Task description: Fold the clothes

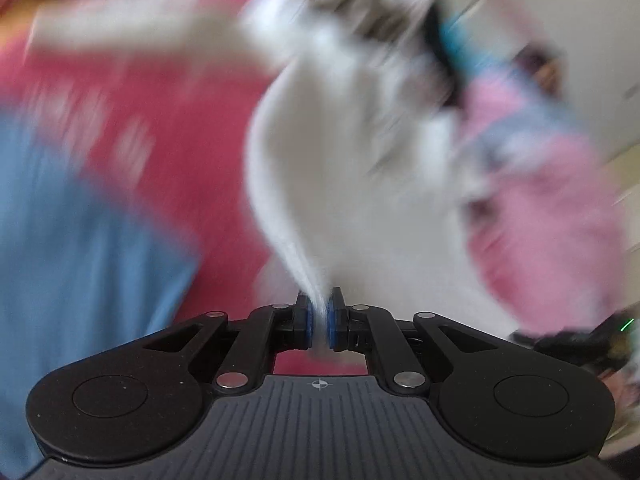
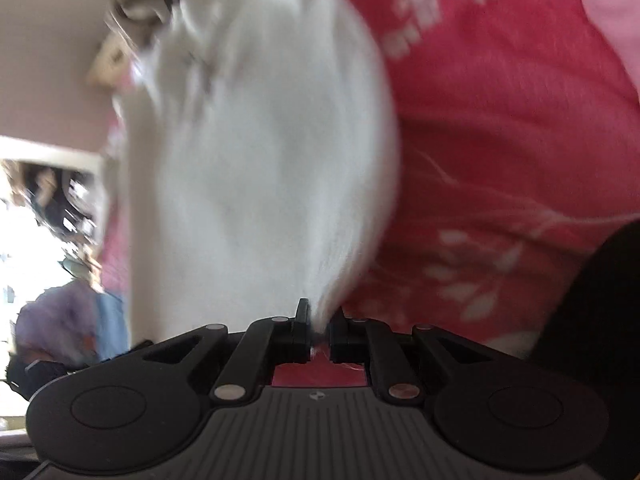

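White, soft woven garment [image 1: 344, 168] pinched in both tools, lifted clear of red patterned bedcover [image 2: 500, 152] beneath. Left gripper [image 1: 319, 320]: blue pads nearly together, thin bunched edge of cloth between them. Right gripper [image 2: 319, 332]: likewise narrow, clamped on a gathered edge of same white fabric.

Heavy motion blur in both views; garment type not determinable, dark print or trim only vaguely visible at far end.

Handling, as judged: light, limp, no stiffness; drapes and billows from each pinch point, fans out wider away from fingers. Not fragile, not slippery against rubber pads, but a thin edge could slide out under a sharp tug. Best holds likely at hems or corners, as now, well apart, so the span hangs flat.

Orientation: in each wrist view, cloth runs forward away from the fingers, long axis roughly along each tool's pointing direction. True long axis of whole garment not resolvable.

Blue cloth [image 1: 60, 260] and pink cloth [image 1: 552, 216] nearby, blurred.
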Tool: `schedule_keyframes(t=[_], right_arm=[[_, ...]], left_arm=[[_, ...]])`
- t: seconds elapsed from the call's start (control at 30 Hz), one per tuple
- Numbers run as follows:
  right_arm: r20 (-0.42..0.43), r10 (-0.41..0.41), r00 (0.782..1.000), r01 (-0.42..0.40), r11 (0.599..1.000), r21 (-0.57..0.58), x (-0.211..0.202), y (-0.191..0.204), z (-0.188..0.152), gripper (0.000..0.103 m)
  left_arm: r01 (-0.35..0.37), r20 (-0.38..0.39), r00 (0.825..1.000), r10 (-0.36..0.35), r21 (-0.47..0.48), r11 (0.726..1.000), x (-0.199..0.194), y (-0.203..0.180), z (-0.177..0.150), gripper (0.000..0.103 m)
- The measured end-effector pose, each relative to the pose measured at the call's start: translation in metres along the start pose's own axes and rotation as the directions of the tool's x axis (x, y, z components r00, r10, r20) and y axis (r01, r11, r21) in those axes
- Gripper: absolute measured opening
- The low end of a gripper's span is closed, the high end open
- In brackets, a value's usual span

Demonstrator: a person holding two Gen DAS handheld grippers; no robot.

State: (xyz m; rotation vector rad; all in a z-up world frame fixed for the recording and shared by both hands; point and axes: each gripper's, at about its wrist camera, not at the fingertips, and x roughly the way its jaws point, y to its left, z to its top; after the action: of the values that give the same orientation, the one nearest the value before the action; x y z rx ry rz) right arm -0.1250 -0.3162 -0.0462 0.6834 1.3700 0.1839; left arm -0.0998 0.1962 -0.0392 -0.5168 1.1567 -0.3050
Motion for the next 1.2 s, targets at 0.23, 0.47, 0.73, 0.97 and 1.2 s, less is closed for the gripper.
schedule_keyframes(t=[0.23,0.47,0.73,0.97,1.2], right_arm=[[0.004,-0.113,0.994,0.113,0.991,-0.067,0.001,0.015,0.001,0.009],[0.023,-0.286,0.958,0.287,0.955,-0.077,0.005,0.020,-0.011,0.041],[0.327,-0.258,0.909,0.345,0.907,-0.244,-0.039,0.051,0.000,0.042],[0.242,-0.343,0.908,0.398,0.886,-0.237,0.006,0.038,0.014,0.038],[0.383,-0.193,0.903,0.311,0.910,-0.275,-0.026,0.083,0.021,0.039]], left_arm=[[0.008,0.034,0.999,-0.007,-0.023,1.000,0.002,0.012,-0.029,0.005],[-0.058,0.046,0.997,0.057,0.034,0.998,0.001,0.014,-0.040,0.010],[-0.142,0.163,0.979,0.124,0.102,0.985,-0.019,0.013,-0.035,0.031],[-0.195,0.231,0.954,0.190,0.000,0.981,0.015,0.012,-0.016,0.031],[-0.157,0.252,0.954,0.164,-0.048,0.986,0.032,0.020,-0.015,0.031]])
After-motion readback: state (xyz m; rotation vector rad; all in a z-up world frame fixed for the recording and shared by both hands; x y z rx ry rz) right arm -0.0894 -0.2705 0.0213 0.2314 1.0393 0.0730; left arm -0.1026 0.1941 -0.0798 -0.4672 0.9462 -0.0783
